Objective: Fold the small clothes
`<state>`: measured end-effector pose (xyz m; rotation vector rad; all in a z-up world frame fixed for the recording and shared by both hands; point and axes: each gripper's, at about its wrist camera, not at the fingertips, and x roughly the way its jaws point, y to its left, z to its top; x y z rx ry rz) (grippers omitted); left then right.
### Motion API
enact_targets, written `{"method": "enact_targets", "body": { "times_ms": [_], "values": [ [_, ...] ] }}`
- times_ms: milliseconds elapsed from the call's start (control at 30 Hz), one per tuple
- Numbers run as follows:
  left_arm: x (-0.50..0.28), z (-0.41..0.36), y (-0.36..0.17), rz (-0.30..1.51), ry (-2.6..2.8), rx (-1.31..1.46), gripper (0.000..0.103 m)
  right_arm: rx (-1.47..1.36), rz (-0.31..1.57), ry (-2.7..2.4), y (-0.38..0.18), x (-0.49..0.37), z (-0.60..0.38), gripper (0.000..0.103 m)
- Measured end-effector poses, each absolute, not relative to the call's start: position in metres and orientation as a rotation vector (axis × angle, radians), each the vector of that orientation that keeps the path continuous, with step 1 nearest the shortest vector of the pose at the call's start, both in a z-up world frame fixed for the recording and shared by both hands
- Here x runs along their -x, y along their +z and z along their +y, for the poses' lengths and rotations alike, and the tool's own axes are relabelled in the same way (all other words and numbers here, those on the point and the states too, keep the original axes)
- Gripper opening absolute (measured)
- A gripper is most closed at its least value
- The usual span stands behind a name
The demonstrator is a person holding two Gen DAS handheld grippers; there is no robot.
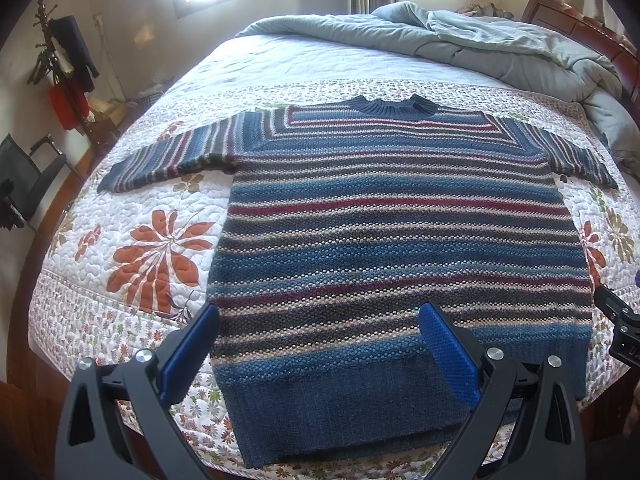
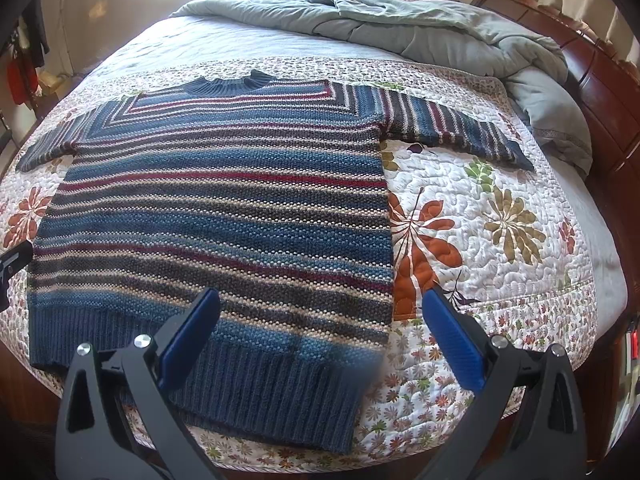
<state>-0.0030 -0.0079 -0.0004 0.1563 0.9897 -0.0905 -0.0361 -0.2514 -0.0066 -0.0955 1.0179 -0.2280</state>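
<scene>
The left gripper hovers with its jaws spread wide and empty over the near left hem corner; the right gripper hangs likewise, released, over the near right corner. Ahead of both, the striped sweater lies flat on the floral quilt, sleeves spread, collar farthest. No fold shows yet; judging by this, every fold remains.

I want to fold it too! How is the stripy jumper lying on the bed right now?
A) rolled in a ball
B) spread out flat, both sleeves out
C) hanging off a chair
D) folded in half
B: the striped blue, red and cream knitted sweater lies flat on the floral quilted bedspread, both sleeves stretched sideways.
</scene>
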Motion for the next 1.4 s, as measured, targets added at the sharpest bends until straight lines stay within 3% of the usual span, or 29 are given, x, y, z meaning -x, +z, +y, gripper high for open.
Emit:
{"method": "enact_targets", "body": {
  "times_ms": [600, 767, 1067, 1400],
  "values": [
    [-0.013, 0.0, -0.018, 1.054, -0.018, -0.157, 0.099, -0.001, 1.071, -0.234, 0.008, 0.012, -0.288, 0.1],
    [-0.044, -0.027, -0.012, 1.028, 0.004, -0.135, 0.099, -0.013, 1.092, -0.361, 0.013, -0.038, -0.358, 0.1],
    [-0.157, -0.151, -0.006, 0.987, -0.141, -0.162, 0.099, -0.312, 1.198, -0.412, -0.026, -0.159, -0.545, 0.1],
    [-0.224, -0.228, -0.046, 0.992, -0.203, -0.21, 0.099, -0.636, 1.157, -0.499, -0.06, -0.182, -0.693, 0.1]
  ]
}}
